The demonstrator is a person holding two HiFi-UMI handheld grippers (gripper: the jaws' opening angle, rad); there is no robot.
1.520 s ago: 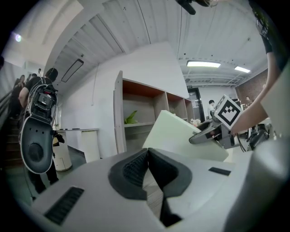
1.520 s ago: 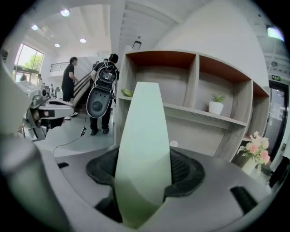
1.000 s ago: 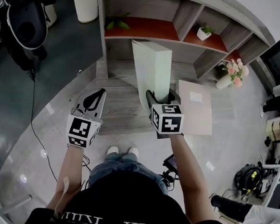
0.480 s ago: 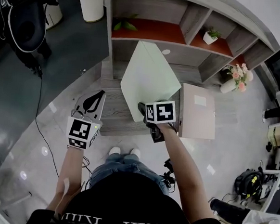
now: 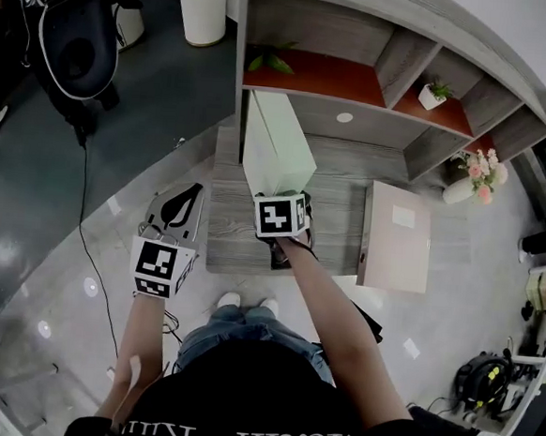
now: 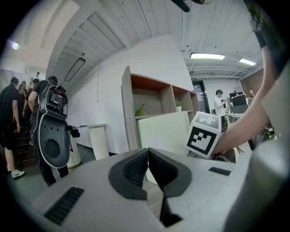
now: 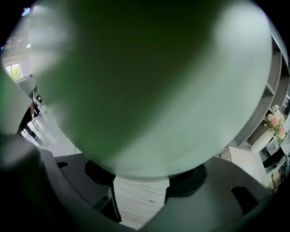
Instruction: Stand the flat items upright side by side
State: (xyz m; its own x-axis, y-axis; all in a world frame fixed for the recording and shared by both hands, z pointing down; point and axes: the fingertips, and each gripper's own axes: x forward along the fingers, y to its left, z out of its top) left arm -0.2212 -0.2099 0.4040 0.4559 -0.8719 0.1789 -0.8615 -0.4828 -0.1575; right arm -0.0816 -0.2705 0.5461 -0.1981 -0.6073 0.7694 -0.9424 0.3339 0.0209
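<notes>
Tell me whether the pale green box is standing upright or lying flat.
Upright. The pale green box stands on edge on the wooden platform, gripped by the right gripper; the pink box beside it lies flat.

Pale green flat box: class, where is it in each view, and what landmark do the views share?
Head view: the pale green flat box stands upright at centre.
Left gripper view: the box is just right of centre.
Right gripper view: the box fills most of the picture.
Shared landmark: the grey shelf unit.
</notes>
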